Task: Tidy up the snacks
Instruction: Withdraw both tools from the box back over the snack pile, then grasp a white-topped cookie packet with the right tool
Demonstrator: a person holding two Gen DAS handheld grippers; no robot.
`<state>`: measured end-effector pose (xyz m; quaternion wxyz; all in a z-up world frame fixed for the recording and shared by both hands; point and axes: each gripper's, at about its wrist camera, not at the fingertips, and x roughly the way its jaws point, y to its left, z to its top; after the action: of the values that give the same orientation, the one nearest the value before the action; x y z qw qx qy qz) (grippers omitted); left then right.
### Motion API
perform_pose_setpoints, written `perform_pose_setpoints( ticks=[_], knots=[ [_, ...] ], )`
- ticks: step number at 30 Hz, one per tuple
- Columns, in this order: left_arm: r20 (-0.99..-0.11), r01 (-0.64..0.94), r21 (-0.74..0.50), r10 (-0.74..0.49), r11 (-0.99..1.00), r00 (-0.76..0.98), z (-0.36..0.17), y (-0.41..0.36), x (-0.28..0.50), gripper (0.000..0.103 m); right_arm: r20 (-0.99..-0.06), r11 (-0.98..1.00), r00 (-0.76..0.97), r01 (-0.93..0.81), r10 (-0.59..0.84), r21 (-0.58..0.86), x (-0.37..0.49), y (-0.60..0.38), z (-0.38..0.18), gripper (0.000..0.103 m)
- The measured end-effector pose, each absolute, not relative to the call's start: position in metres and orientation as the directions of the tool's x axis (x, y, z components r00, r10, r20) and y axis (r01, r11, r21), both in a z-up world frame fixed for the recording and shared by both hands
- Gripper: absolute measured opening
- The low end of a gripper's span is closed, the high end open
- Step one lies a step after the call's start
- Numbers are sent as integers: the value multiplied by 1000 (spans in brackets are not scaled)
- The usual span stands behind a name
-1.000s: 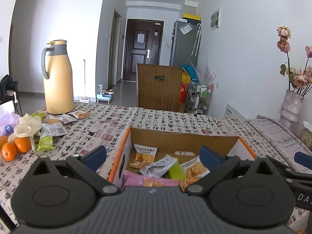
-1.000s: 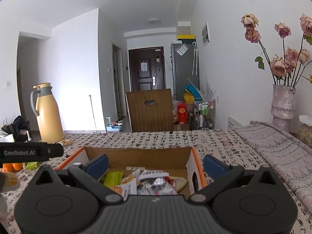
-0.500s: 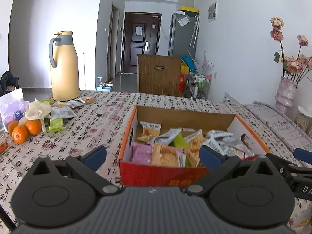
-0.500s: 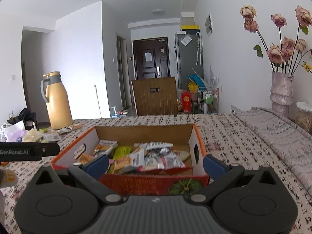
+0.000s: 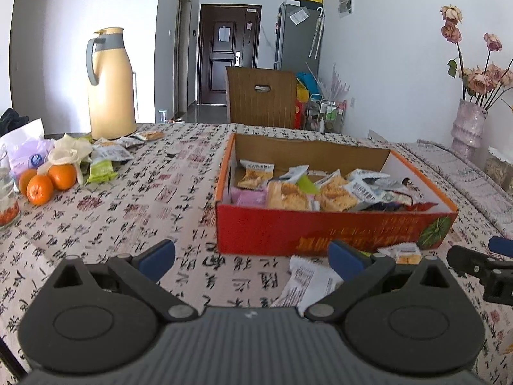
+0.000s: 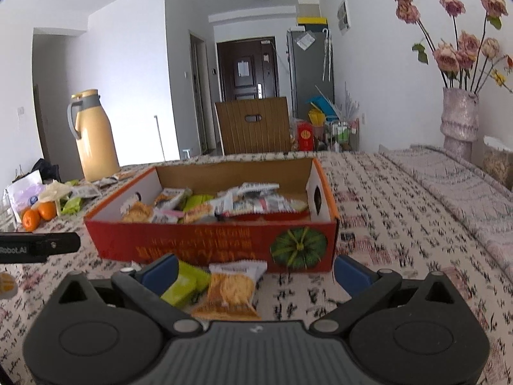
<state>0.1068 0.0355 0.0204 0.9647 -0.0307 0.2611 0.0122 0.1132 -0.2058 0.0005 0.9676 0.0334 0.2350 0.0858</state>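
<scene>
Presently, scene: a red cardboard box (image 5: 333, 232) with orange rims is seen on a tablecloth printed with calligraphy (image 5: 134, 205).
Box contents: many snack packets (image 5: 320, 189) are piled inside the box.
Left gripper (image 5: 251, 258): its blue-tipped fingers are spread wide, nothing is held; it is hovered just before the box's near wall.
White packet (image 5: 307, 284): laid on the cloth just in front of the box, partly hidden by the left gripper.
Right gripper (image 6: 256, 272): also spread wide and empty, before the box's near wall.
Orange cracker packet (image 6: 231, 288): laid in front of the box, between the right gripper's fingers, untouched.
Green packet (image 6: 182, 285): laid just left of the cracker packet.
Loose snacks (image 5: 105, 160): left of the box, near three oranges (image 5: 48, 179) and a yellow thermos jug (image 5: 110, 83).
</scene>
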Motion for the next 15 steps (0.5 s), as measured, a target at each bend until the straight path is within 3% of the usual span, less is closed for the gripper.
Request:
perform_pose_setpoints(
  ticks=[15],
  knots=[
    [-541,-63,-66,17,996,841,-12,47,114,103,-506,983,844,-132,177,125,107,-215,-23,103]
  ],
)
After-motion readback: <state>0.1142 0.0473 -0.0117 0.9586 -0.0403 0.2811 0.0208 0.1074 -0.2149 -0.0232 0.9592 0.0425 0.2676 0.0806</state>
